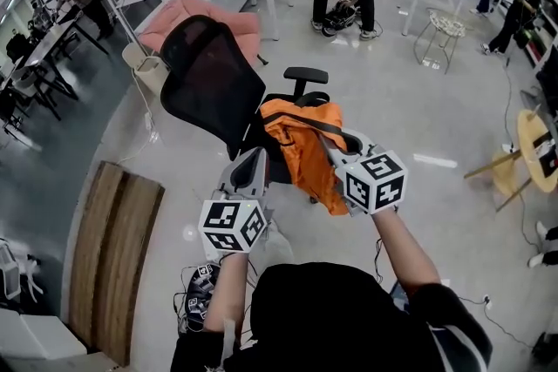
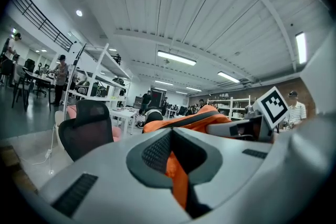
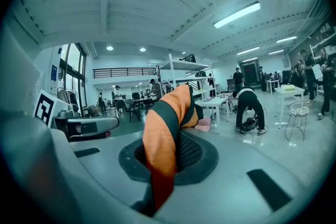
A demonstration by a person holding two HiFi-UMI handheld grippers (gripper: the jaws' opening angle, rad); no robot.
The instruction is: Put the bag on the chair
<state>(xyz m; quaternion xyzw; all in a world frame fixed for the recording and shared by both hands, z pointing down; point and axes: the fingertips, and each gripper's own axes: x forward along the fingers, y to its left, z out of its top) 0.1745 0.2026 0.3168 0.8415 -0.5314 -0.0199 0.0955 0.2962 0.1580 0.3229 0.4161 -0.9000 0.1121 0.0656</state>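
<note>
Both are clamped tight: the left gripper (image 1: 253,159) and right gripper (image 1: 335,144) each pinch a fold of the soft, crinkly orange fabric bag (image 1: 298,131). It's held up over the seat of the black mesh-back office chair (image 1: 214,83), can't tell if it's touching. The right gripper view shows a dark band (image 3: 164,113) across the cloth up close. Only the head view shows the chair's padded armrest (image 1: 305,75).

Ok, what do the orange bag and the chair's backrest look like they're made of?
The orange bag looks like thin woven fabric, perhaps nylon or polyester, matte orange with dark trim. It hangs limp and creased. The chair backrest is matte black and looks like mesh stretched on a rigid frame, probably plastic. The weave is too fine to confirm from the head view.
</note>
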